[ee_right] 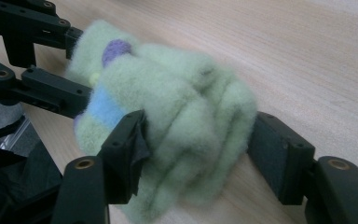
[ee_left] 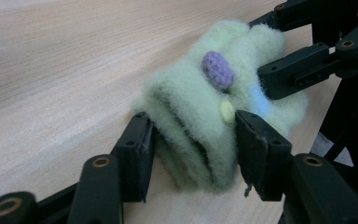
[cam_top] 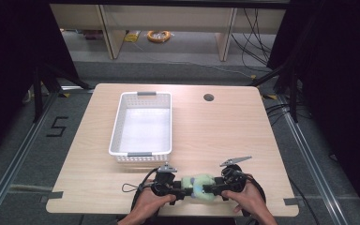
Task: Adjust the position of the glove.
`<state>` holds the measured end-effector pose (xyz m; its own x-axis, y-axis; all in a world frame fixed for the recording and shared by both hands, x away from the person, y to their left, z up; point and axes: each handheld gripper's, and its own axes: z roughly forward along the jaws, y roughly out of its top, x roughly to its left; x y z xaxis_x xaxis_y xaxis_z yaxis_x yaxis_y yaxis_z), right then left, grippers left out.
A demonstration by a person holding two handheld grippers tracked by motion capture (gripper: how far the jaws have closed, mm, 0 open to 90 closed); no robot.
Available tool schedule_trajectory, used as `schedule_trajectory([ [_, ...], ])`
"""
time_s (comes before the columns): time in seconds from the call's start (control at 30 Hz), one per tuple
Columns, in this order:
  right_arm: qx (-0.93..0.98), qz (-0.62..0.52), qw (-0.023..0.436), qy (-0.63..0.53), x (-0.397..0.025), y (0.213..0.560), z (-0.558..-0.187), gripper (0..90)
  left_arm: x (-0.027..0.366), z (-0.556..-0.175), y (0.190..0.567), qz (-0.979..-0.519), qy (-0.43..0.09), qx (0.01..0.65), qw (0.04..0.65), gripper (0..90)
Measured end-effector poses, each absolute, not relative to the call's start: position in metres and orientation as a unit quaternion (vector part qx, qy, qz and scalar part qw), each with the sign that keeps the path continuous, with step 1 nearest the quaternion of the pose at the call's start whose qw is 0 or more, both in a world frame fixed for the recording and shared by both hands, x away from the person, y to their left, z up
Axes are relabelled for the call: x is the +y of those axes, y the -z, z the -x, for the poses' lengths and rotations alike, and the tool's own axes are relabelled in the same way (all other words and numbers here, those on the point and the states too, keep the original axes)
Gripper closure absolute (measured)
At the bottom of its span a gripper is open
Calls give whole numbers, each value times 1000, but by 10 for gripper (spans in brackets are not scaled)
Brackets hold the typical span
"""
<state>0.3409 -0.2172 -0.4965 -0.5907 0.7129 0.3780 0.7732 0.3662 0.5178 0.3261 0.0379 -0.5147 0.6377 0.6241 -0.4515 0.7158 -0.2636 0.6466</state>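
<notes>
Right, both grippers are on the fuzzy green bundle [cam_top: 198, 186] at the desk's near edge, left gripper [cam_top: 182, 191] and right gripper [cam_top: 210, 189] each clamped on an opposite end of it. The risk I see: it's soft, folded fleece, so a layer could slide out and the bundle unroll on the lift. The white basket [cam_top: 117, 131] waits mid-desk in the high view; the left gripper view catches a purple bobble [ee_left: 218, 70] and yellow button [ee_left: 227, 112].
</notes>
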Motion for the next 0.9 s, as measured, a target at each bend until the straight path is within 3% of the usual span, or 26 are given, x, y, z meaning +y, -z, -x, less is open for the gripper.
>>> schedule_trajectory([
  [0.63,-810,447,80,370,-215,503,-340,625,37,-324,517,-793,58,411,445,694],
  [0.9,-823,418,64,380,-216,499,-335,655,36,-324,513,-800,50,405,440,718],
])
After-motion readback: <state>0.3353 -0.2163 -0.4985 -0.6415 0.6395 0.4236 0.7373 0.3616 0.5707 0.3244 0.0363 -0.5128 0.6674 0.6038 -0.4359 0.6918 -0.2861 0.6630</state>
